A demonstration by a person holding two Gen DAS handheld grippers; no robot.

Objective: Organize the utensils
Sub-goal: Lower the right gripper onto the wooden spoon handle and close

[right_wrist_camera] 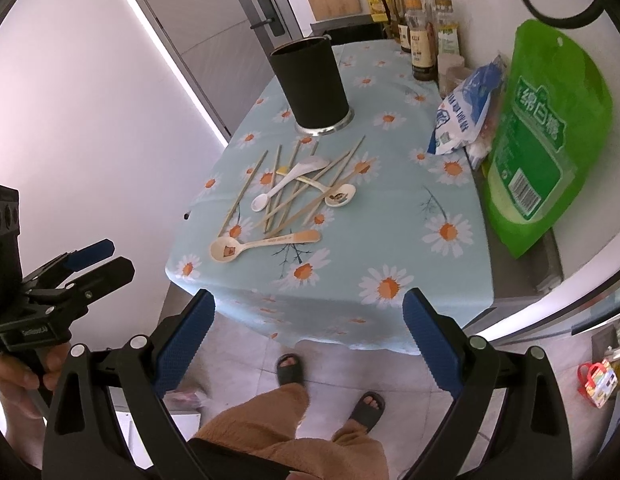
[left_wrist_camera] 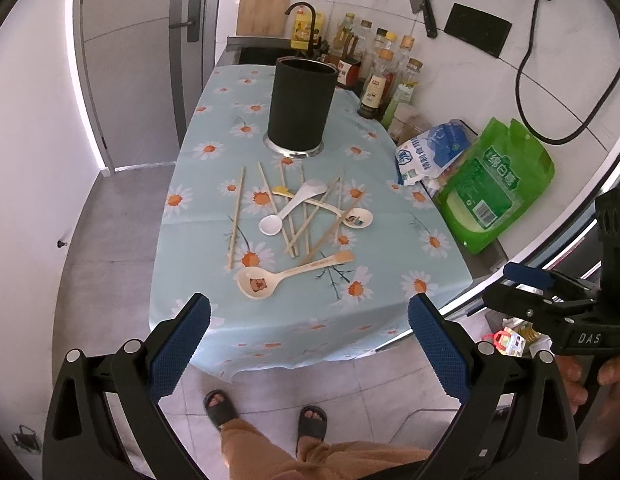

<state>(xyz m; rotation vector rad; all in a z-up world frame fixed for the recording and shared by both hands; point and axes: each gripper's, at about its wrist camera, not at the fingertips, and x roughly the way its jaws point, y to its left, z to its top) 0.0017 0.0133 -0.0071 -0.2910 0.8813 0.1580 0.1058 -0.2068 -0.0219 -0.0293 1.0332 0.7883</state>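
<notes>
Both tongs were held back from the table's near edge with nothing between their fingers: the left gripper (left_wrist_camera: 309,344) was spread wide, and the right gripper (right_wrist_camera: 308,340) likewise. On the daisy-printed tablecloth (left_wrist_camera: 389,208) a tall black utensil holder (left_wrist_camera: 302,106) was stood upright at the far end, apart from the scattered utensils. Nearest the grippers a cream spoon with a bear print (left_wrist_camera: 286,276) was laid flat; behind it a white spoon (left_wrist_camera: 292,208) and a smaller printed spoon (left_wrist_camera: 355,218) were tangled among crossed wooden chopsticks (left_wrist_camera: 236,216). All were judged light and stiff; the spoons were thought smooth and likely to slip, so a hold across the handle's middle was favoured. The thin chopsticks were judged best pinched singly near one end.
</notes>
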